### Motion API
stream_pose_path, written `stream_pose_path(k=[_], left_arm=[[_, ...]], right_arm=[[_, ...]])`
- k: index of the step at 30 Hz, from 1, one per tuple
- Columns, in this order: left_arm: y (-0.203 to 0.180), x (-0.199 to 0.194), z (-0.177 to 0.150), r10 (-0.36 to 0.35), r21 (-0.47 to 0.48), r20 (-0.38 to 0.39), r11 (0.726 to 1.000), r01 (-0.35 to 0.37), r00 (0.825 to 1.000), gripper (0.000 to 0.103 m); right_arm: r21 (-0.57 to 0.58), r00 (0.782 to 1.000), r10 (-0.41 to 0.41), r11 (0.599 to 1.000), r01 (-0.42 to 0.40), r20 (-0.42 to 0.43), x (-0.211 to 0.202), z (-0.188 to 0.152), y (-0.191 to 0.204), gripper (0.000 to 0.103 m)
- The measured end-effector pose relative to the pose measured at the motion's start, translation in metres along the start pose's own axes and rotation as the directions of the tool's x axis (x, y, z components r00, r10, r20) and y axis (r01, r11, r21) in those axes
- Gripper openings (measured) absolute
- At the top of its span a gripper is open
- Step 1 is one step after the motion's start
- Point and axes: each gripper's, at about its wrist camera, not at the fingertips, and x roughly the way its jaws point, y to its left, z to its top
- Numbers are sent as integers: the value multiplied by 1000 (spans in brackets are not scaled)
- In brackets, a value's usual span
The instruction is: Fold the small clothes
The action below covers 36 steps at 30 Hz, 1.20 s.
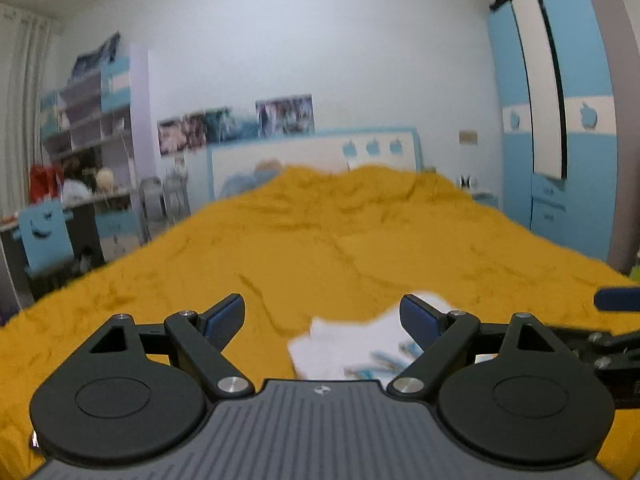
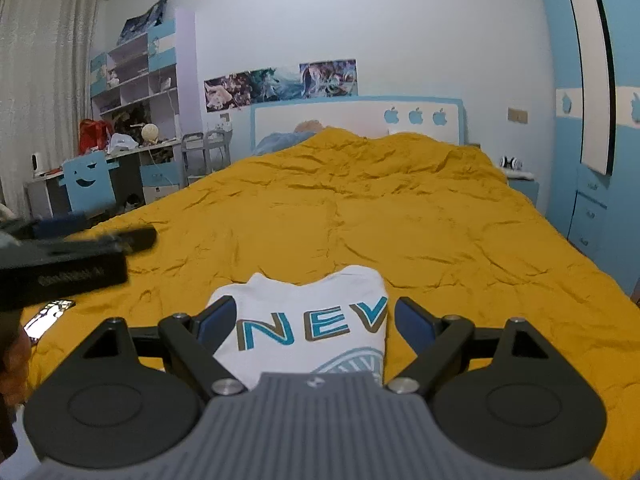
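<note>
A folded white T-shirt (image 2: 308,328) with teal letters lies flat on the mustard bedspread (image 2: 360,220), near the bed's front edge. My right gripper (image 2: 314,318) hovers above it, open, with nothing between its blue pads; the shirt lies on the bed under the gap. In the left wrist view the same shirt (image 1: 352,348) appears blurred, low and right of centre. My left gripper (image 1: 322,318) is open and empty, with its right finger (image 1: 420,318) overlapping the shirt in the picture. The left gripper's body (image 2: 68,264) shows at the left of the right wrist view.
A phone (image 2: 48,316) lies on the bedspread at the left. The headboard (image 2: 360,120) stands at the far end, and a blue wardrobe (image 2: 592,120) flanks the right. A desk, a blue chair (image 2: 90,184) and shelves are at the left.
</note>
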Motion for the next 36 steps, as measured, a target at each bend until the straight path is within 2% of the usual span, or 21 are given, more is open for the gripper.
stream_pose_path(k=[4, 8, 15, 25, 36], left_arm=[[3, -2, -20, -1, -37, -77, 999, -2, 997, 102], [5, -7, -34, -28, -55, -162, 998, 20, 986, 102], [-3, -17, -53, -38, -47, -236, 999, 28, 971, 102], [-9, -28, -60, -27, -51, -268, 999, 13, 963, 102], [-17, -28, -64, -32, -40, -290, 999, 21, 956, 102]], right_arm=[[4, 1000, 10, 1000, -10, -16, -8, -16, 4, 82], [5, 996, 25, 1000, -25, -82, -13, -33, 9, 82], [29, 985, 19, 999, -14, -169, -17, -54, 9, 82], [51, 975, -21, 998, 33, -223, -20, -67, 7, 82], [54, 975, -36, 997, 49, -217, -21, -70, 7, 82]])
